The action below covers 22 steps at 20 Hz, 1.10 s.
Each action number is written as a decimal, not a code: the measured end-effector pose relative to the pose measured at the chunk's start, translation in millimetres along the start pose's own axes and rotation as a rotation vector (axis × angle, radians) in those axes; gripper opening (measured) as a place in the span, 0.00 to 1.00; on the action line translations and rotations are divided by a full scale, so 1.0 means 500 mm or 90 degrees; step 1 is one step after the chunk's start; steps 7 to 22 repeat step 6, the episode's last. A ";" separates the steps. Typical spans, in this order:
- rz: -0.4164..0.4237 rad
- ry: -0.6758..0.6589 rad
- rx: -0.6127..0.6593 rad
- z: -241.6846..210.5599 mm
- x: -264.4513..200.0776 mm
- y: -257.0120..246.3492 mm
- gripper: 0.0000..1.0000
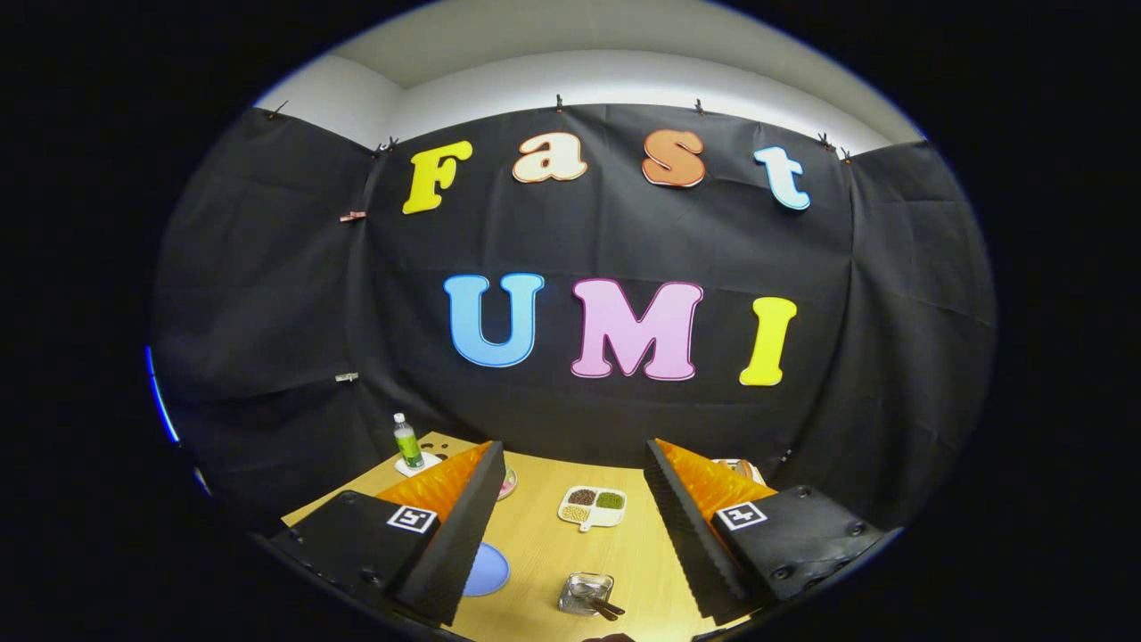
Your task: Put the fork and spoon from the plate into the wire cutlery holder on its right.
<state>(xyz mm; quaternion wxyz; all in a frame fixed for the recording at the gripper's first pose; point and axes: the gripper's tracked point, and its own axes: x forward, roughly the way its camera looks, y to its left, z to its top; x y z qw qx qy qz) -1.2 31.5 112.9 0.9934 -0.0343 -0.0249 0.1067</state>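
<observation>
- The gripper (pixel 570 535) hangs high above the wooden table (pixel 544 544) with its fingers spread wide apart and nothing between them
- Judging by this, the task is either barely begun or just finished; I cannot tell which, since the cutlery is too small to make out
- Between the fingers and close in lies a small square wire cutlery holder (pixel 586 592), with a dark handle or two poking out of its right side; whether these are the fork and spoon is unclear
- A blue plate (pixel 488 571) sits just beside the left finger, partly hidden by it; the visible part looks bare
- Farther ahead, between the fingers, a white divided dish (pixel 593 506) holds four lots of grains or beans, brown, green and pale
- Beyond the left finger a green bottle (pixel 407 441) stands upright on a white coaster
- If cutlery is left, the tool must drop low toward the plate
</observation>
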 end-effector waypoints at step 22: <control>-0.001 0.000 -0.013 -0.007 0.025 0.011 0.96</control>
